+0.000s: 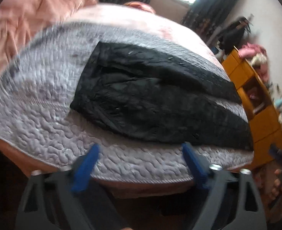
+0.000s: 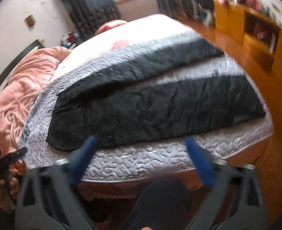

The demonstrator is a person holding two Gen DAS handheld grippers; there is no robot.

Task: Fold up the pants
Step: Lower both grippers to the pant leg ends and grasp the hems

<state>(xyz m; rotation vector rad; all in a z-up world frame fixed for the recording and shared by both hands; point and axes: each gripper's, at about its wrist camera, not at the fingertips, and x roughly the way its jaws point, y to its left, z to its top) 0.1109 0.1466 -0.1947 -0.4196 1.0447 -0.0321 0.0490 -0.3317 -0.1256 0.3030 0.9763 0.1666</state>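
On the bed's grey quilted cover point(image 1: 45, 115) lie the black crinkled fabric pants point(image 1: 150, 103), spread flat with both legs stretched apart toward the orange wooden cabinet point(image 1: 259, 103) that stands beside the bed. A strip of quilt shows between the two legs, so no fold looks to have been made yet; the whole job appears to be ahead. Nearer the bed's front edge than the pants, the left gripper point(image 1: 141, 151) hovers with its blue-tipped jaws spread wide and holding nothing. The right gripper point(image 2: 141, 143) likewise hangs just short of the pants' near edge point(image 2: 160, 105), jaws wide and empty. Beyond the pants on the bed sits a rumpled pink blanket point(image 2: 24, 88). Both views are motion-blurred.
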